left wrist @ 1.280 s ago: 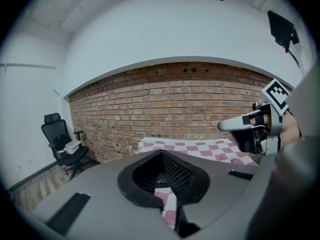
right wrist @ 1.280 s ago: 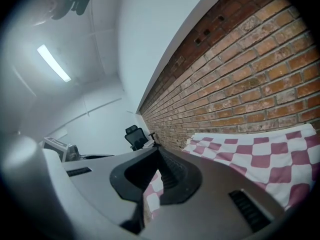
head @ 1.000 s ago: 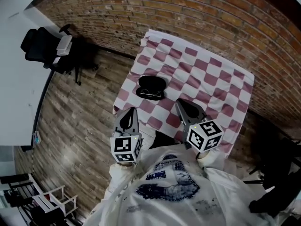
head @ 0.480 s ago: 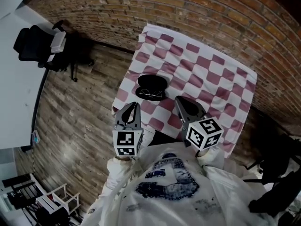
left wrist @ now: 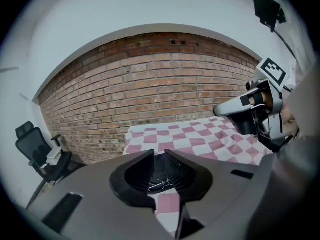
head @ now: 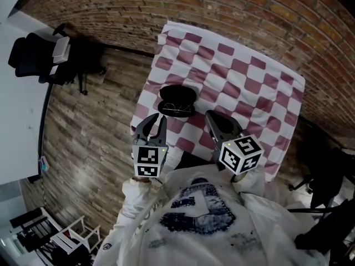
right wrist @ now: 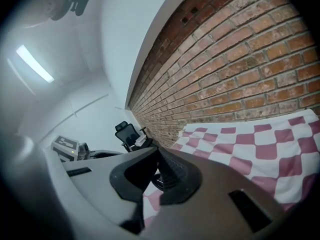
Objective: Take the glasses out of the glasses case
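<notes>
Open glasses case (head: 177, 96) holding glasses (head: 176, 110), frame centre, on checkered table (head: 244, 82); left gripper (head: 157, 121) jaws just parting, empty; right gripper (head: 212, 116) jaws clenched.

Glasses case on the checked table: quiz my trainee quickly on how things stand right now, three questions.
1. True or false: the glasses case is shut.
2. The glasses lie: A in the case; B beside the case; C in a gripper.
3. Which gripper's jaws stand apart?
Key: 1 false, it lies open. 2 A. 3 The left gripper: its jaws have just been opening, with nothing between them; the right gripper is shut.
</notes>
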